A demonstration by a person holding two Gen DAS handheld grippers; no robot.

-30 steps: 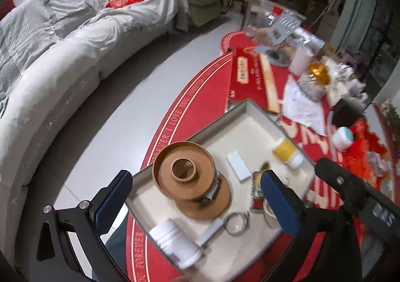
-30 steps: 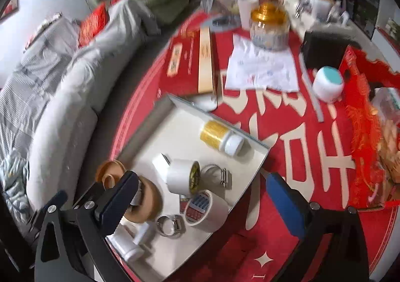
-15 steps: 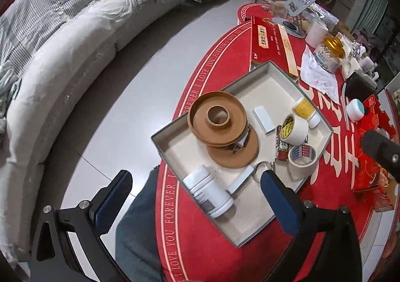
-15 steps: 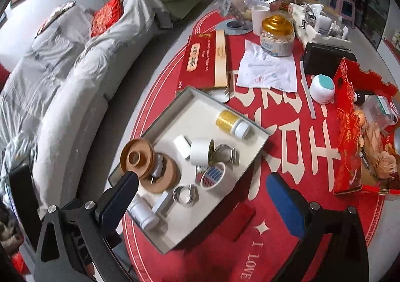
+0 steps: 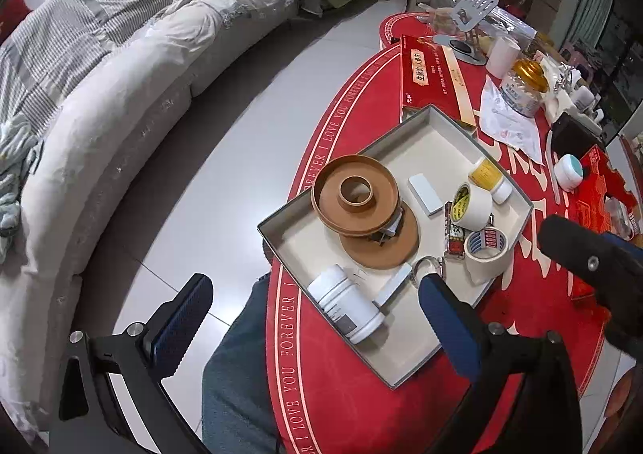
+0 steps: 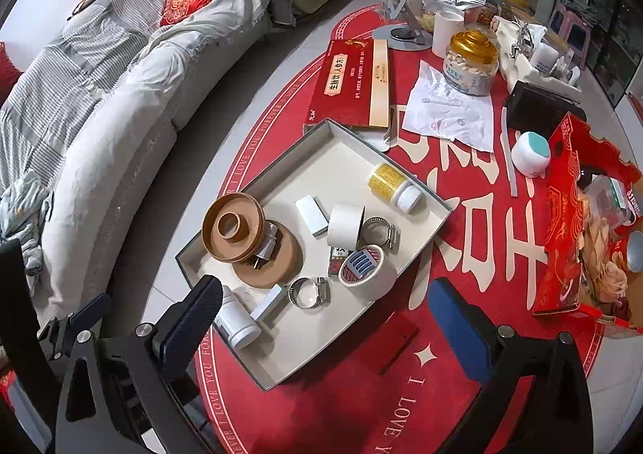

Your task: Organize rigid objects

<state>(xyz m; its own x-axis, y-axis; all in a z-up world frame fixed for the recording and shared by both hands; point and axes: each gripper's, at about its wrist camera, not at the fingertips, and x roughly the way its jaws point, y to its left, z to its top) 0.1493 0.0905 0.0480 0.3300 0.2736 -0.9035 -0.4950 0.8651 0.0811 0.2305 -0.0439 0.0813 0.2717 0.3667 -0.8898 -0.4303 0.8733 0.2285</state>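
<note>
Both of your grippers have their jaws spread wide with nothing between them: your left gripper [image 5: 309, 317] hangs over the near corner of the shallow grey tray [image 6: 436, 200], and your right gripper [image 6: 325, 317] hangs over the tray's near edge, above the red tablecloth [image 6: 474, 261].

Take the tray as your landmark. It is a rigid rectangle with low upright walls and a smooth cream floor, lying skewed on the round table with one corner near the table's rim. Inside, at the sofa-side end, a brown disc-shaped spool [image 6: 233, 227] leans on a flat brown disc [image 6: 281, 265]. Toward your grippers lies a white plastic bottle [image 5: 349, 307] on its side, with a small white bar [image 6: 268, 303] and a metal hose clamp [image 6: 307, 292] just beside it. Mid-tray sit a flat white block [image 6: 311, 214], a plain white tape roll [image 6: 345, 224] and a second clamp [image 6: 379, 231]. A printed tape roll [image 6: 367, 267] rests against the right wall. A yellow-labelled bottle [image 6: 394, 186] lies at the far end.

Open floor remains in the tray's far corner and along its near wall. Beyond the far corner a red carton [image 6: 353, 82] touches the tray. Right of it the cloth is bare up to a red box [image 6: 570, 212].
</note>
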